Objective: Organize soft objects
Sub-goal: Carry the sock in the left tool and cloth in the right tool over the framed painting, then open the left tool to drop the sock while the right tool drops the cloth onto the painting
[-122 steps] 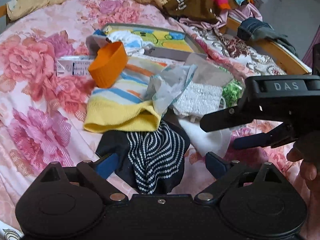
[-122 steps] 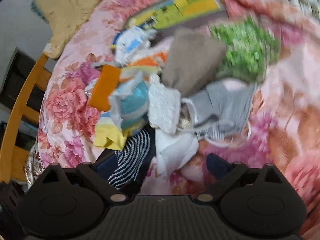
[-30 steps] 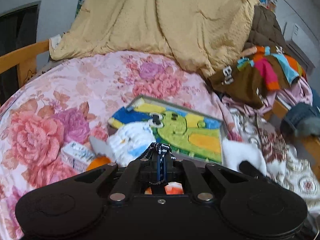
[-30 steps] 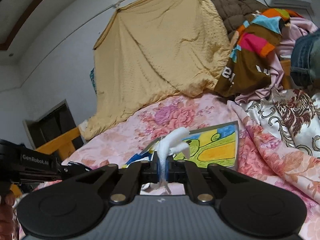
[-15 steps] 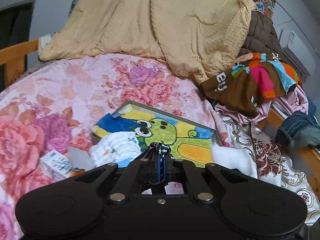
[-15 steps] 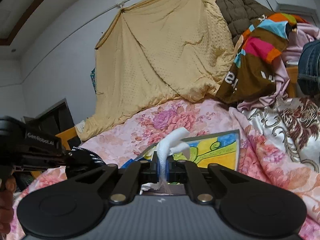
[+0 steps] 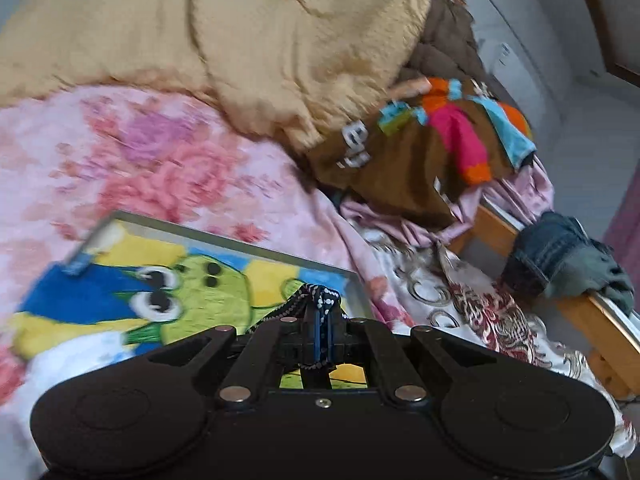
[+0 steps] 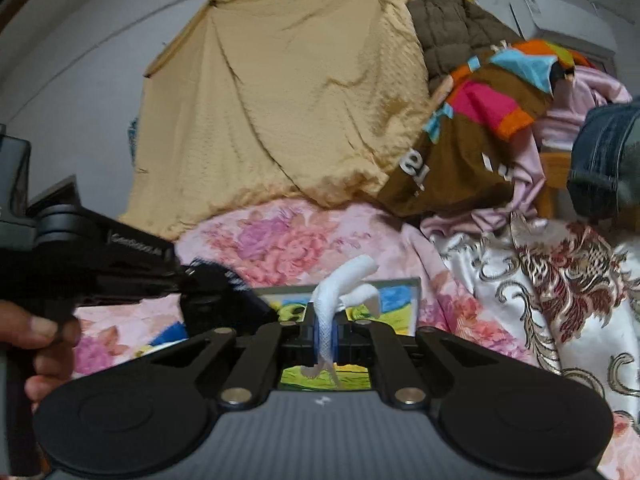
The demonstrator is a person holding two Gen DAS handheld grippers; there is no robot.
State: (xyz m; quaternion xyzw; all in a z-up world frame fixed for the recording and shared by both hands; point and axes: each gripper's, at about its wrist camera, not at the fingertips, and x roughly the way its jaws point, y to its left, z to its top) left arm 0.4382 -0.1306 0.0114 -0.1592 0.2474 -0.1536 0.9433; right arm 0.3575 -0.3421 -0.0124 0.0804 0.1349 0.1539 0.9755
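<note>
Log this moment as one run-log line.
left gripper: shut on dark dotted cloth | right gripper: shut on white cloth | both over frog-print box on floral bedspread

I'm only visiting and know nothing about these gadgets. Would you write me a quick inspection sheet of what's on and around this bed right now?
Surface: bed with a pink floral bedspread; a cream and maroon patterned satin cover lies to its right.
Job's things: dark dotted cloth; white knitted cloth; a flat frog-picture box lies on the bed beneath both.
Clutter: brown multicoloured garment, folded blue jeans.
Grippers: left gripper shut on the dark cloth; right gripper shut on the white cloth.
Cables: nothing seen.
Surroundings: tan blanket draped at the bed's far end, wooden bed rail, grey wall.
</note>
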